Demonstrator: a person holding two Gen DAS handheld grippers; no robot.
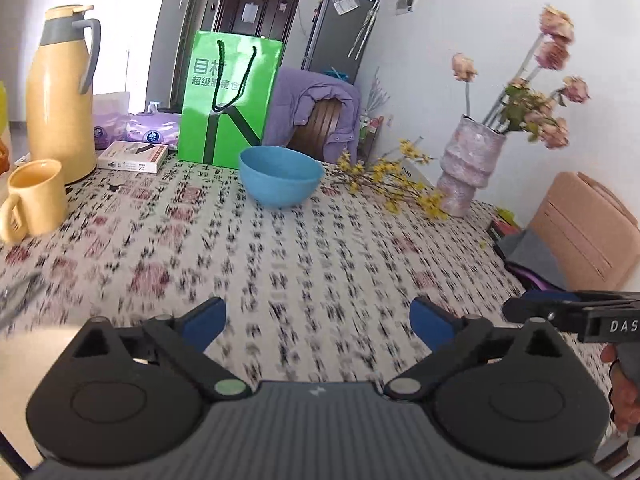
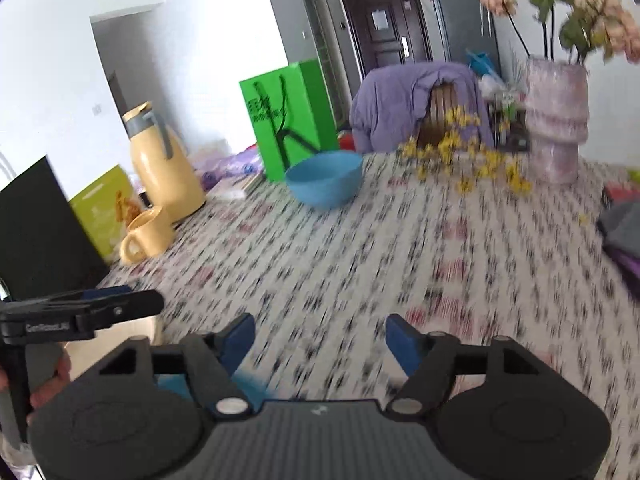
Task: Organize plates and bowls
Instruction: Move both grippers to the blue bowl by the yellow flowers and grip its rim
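target: round blue plastic bowl (image 1: 281, 176) resting upright at far end of patterned-cloth bench (image 1: 304, 256), well apart | bearing: 12 o'clock of left hand-held gripper (image 1: 318, 322), 11 o'clock of right hand-held gripper (image 2: 320, 340) | both spread, pinching nothing | nearer hand: cannot tell.

Bright white walls (image 1: 480, 40), dark door (image 1: 256, 8)

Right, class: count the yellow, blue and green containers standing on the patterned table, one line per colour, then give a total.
Yellow: 2, jug and mug
Blue: 1, bowl
Green: 1, bag
Total: 4
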